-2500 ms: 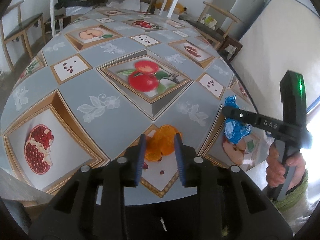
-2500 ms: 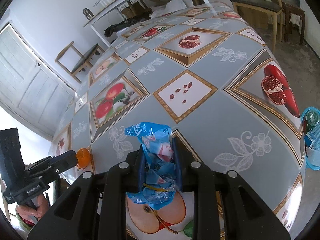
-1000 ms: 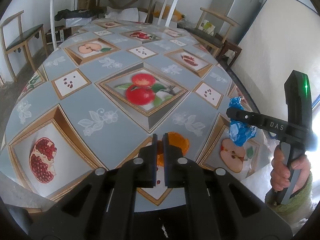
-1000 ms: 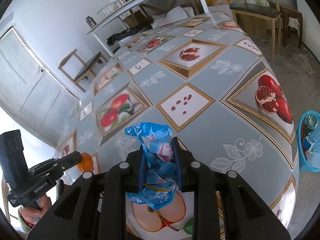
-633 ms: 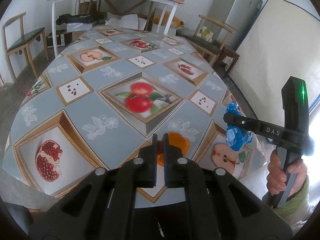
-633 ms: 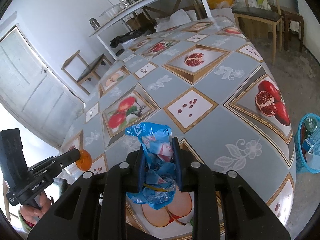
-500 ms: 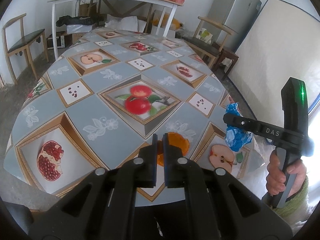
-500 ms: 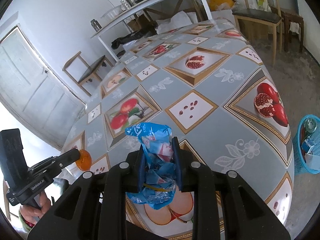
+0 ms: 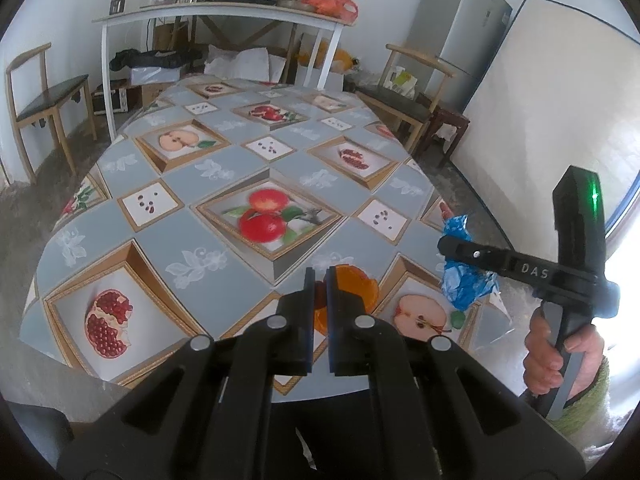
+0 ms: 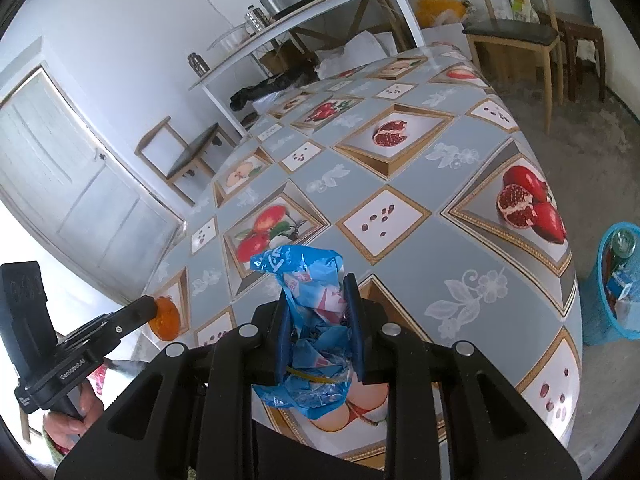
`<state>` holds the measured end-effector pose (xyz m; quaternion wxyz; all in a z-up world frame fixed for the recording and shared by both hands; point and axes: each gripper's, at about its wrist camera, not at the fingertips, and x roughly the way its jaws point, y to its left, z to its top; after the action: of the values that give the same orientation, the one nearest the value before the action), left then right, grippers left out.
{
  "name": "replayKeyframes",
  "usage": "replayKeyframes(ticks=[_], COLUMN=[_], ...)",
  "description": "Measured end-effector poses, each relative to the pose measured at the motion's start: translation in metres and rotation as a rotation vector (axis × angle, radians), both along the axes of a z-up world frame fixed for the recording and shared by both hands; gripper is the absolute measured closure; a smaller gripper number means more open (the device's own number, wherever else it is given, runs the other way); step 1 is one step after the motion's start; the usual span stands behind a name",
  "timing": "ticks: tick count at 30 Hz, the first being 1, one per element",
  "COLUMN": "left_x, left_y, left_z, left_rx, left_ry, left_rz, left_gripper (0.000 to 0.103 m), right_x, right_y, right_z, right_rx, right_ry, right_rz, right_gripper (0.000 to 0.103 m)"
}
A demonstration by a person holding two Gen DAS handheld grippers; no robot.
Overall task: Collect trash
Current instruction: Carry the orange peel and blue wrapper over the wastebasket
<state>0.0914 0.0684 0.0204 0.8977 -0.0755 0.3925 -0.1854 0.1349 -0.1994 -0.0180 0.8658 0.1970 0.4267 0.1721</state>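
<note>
My left gripper is shut on a piece of orange peel, held above the near edge of the table. The peel shows again at the left gripper's tip in the right wrist view. My right gripper is shut on a crumpled blue plastic wrapper, lifted off the tablecloth. In the left wrist view the same wrapper hangs from the right gripper, which a hand holds at the right.
A blue basket with trash in it stands on the floor right of the table. Wooden chairs, a white shelf table, a fridge and a leaning mattress ring the table.
Both grippers rose with their loads; the tabletop looks smaller and more of the room shows. Earlier still, the left jaws shut on the orange peel.
</note>
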Motion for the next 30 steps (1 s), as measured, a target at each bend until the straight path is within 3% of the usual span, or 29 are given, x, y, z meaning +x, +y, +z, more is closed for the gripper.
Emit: replayKeyframes(ticks=[6, 11, 13, 15, 18, 23, 26, 30], left_x=[0.006, 0.029, 0.040, 0.051, 0.077, 0.104, 0.114, 0.127], left_y=[-0.030, -0.098, -0.133, -0.168, -0.237, -0.339, -0.402, -0.471], left_z=[0.016, 0.034, 0.037, 0.037, 0.028, 0.002, -0.019, -0.038], left_rx=[0.012, 0.024, 0.019, 0.009, -0.024, 0.025, 0.079, 0.085], left_ry=[-0.022, -0.030, -0.018, 0.010, 0.116, 0.244, 0.289, 0.331], left_rz=[-0.077, -0.237, -0.313, -0.381, -0.504, -0.628, -0.688, -0.730], left_gripper=[0.100, 0.100, 0.100, 0.100, 0.099, 0.099, 0.099, 0.099], right_x=[-0.016, -0.040, -0.057, -0.073, -0.102, -0.130, -0.122, -0.092], right_y=[-0.024, -0.099, -0.147, -0.187, -0.252, -0.329, -0.360, -0.401], right_z=[0.003, 0.007, 0.005, 0.000, -0.019, -0.062, -0.084, -0.103], right_rx=[0.044, 0.086, 0.101, 0.118, 0.149, 0.196, 0.213, 0.217], right_ry=[-0.026, -0.061, -0.066, -0.054, -0.003, 0.099, 0.141, 0.168], right_rz=[-0.054, -0.244, -0.374, -0.478, -0.646, -0.811, -0.852, -0.902], right_gripper=[0.079, 0.079, 0.079, 0.079, 0.079, 0.079, 0.079, 0.079])
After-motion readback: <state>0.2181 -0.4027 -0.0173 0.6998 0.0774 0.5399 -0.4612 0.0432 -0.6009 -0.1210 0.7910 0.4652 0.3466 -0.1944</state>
